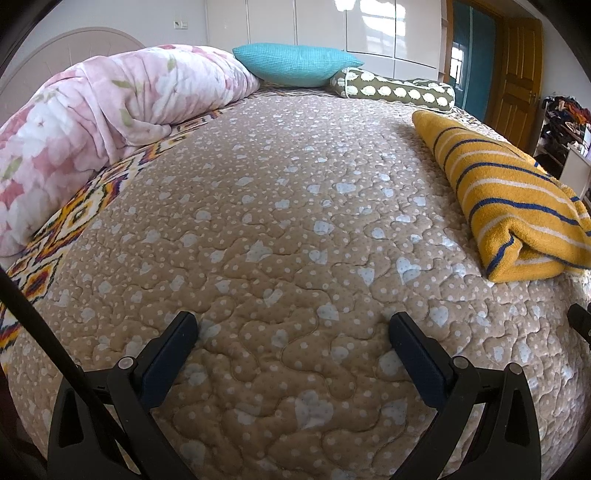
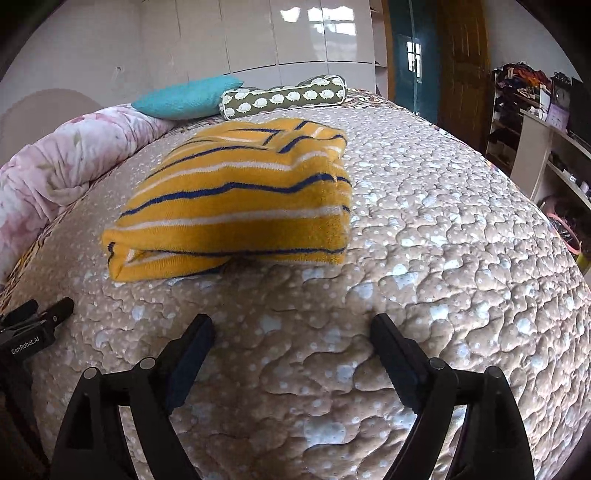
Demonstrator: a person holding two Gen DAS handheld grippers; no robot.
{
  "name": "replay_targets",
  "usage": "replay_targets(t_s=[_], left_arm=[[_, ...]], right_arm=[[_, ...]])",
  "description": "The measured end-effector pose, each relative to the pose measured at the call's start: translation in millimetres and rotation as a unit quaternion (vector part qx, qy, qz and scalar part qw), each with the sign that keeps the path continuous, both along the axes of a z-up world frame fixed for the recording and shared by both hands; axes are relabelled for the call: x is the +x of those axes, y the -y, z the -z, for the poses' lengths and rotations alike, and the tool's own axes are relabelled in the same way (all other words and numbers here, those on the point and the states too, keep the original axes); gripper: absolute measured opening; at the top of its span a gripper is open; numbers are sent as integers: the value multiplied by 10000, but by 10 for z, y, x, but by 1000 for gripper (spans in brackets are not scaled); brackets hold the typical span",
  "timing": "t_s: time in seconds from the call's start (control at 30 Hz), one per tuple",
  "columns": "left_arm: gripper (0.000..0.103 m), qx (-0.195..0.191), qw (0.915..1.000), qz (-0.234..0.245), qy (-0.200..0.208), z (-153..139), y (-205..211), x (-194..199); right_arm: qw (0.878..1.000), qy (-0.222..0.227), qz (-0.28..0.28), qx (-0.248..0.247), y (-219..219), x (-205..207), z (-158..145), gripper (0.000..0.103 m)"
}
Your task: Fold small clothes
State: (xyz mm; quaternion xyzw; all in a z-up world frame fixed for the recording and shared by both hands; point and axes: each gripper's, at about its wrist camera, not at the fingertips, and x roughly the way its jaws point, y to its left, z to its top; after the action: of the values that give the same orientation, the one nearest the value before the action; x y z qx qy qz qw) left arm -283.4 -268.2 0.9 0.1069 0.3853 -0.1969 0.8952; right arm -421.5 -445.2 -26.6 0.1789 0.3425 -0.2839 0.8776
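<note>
On the quilted bedspread (image 2: pixel 424 229) ahead of my right tongs (image 2: pixel 291 332) lies the folded yellow garment (image 2: pixel 236 206), mustard cloth with navy and white stripes, doubled over into a thick bundle. From the right wrist view it sits at about eleven o'clock from the fingertips, well apart from them, with bare quilt between. Its rolled, open edge faces me; the far end points toward twelve o'clock, at the pillows. My right tongs stand wide apart with nothing between the pads, only bedspread beneath them.

From the left wrist view the same garment (image 1: pixel 513 195) lies off at two o'clock, well clear of my left tongs (image 1: pixel 293 325). Those also stand spread wide and empty, hovering over plain quilt. At the right edge of that view, at about three o'clock, a dark tip of the other tool just shows. In the right wrist view the left tool's black body shows at nine o'clock, low on the frame's left edge.

Beyond the garment, at twelve o'clock, a teal cushion (image 2: pixel 186 98) and an olive bolster with pale spots (image 2: pixel 284 98) rest touching each other at the bed's head. At ten o'clock a pink floral duvet (image 1: pixel 110 122) is heaped along the side. Glossy white wardrobe doors (image 2: pixel 295 33) stand behind, a wooden door (image 2: pixel 463 62) at one o'clock, cluttered shelves (image 2: pixel 535 122) at two.
</note>
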Motion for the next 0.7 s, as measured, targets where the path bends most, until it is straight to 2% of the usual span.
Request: replay_targets(t_s=[0.7], left_arm=[[103,13,10000,5,16,-8,7,-13]], right_arm=[[10000,-5,-2,-5,-8,1,-3,91]])
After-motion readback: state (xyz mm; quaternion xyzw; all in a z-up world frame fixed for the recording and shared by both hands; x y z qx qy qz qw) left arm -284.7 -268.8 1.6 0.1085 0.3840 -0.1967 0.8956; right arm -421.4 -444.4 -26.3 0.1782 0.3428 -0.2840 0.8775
